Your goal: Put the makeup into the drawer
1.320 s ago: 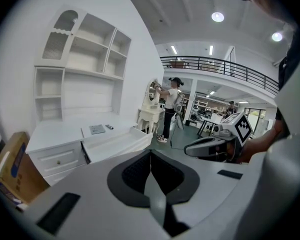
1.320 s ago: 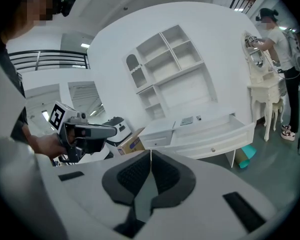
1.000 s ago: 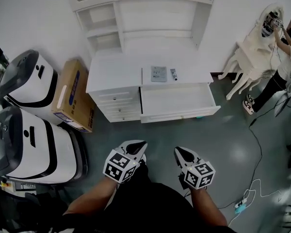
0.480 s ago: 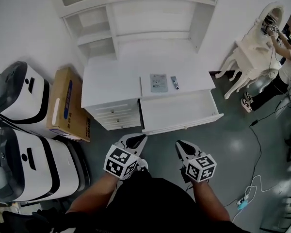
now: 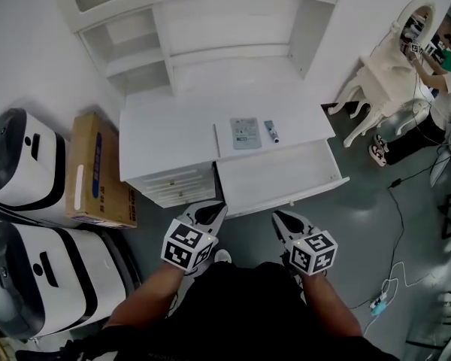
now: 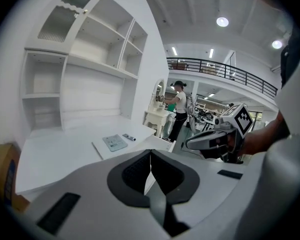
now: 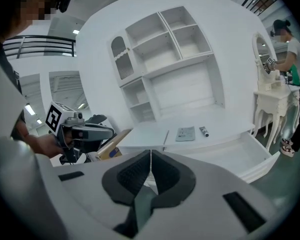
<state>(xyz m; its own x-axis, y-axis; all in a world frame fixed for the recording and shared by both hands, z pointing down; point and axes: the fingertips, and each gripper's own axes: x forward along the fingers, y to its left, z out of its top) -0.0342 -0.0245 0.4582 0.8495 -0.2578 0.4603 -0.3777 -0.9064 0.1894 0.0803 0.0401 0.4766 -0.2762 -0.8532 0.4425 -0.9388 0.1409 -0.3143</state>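
Person's forearms and black top sit at the bottom of the head view. The left gripper [image 5: 210,212] and right gripper [image 5: 285,219] are side by side over the grey floor [image 5: 361,224], both aimed at the bench [image 5: 161,138].

Left fingers [image 6: 135,172] are clenched together with nothing between them. Right fingers [image 7: 128,176] are the same, pressed tip to tip and empty.

Just past the fingertips is the drawer [image 5: 279,177], pulled out from the right half of the bench front, plain white inside. Left of it is a stack of small closed drawers [image 5: 174,187].

The makeup is on the bench top near the front edge, right half, directly behind the pulled-out drawer. It is a flat grey pack [image 5: 246,133] with a small tube [image 5: 271,131] just beside it on the right, not touching. Both are well apart from the grippers.

Behind them, along the bench's back edge, stands a white shelf unit [image 5: 210,28] with several cubbies.

Against the bench's left side, a cardboard box [image 5: 98,173] lies on the floor, with two white-and-black machines [image 5: 30,173] beyond it at the frame's left.

Far right, another person [image 5: 443,89] stands at a white vanity table [image 5: 379,81]. A cable with a power strip [image 5: 375,304] is on the floor.
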